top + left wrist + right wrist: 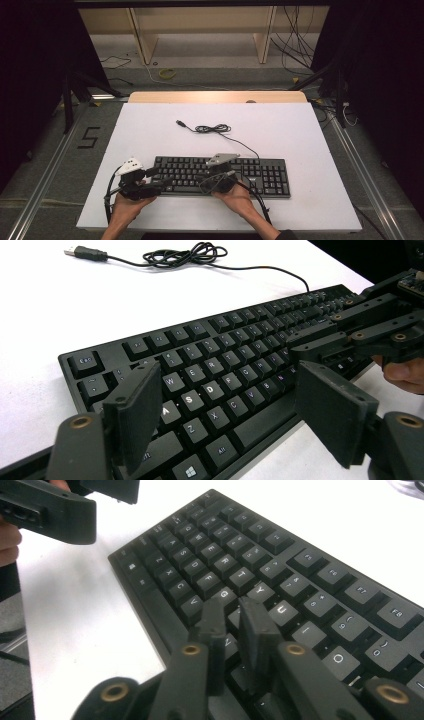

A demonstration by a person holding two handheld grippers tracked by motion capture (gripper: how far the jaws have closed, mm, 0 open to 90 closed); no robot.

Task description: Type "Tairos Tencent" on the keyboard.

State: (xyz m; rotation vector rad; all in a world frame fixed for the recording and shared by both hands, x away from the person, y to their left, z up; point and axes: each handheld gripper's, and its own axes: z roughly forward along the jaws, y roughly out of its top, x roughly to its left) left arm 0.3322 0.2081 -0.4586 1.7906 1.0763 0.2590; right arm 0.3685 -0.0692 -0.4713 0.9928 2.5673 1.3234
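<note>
One white table (150, 130) carries one black keyboard (260, 172) at its near edge, keys lettered in white: A, S, D, Z, X, C by the left gripper (225, 410), whose jaws stand wide above them, empty. The right gripper (235, 625) hovers over G, Y, U, jaws narrowly parted, nothing between. One coiled cable (212, 129) with a USB plug lies behind the keyboard.
</note>
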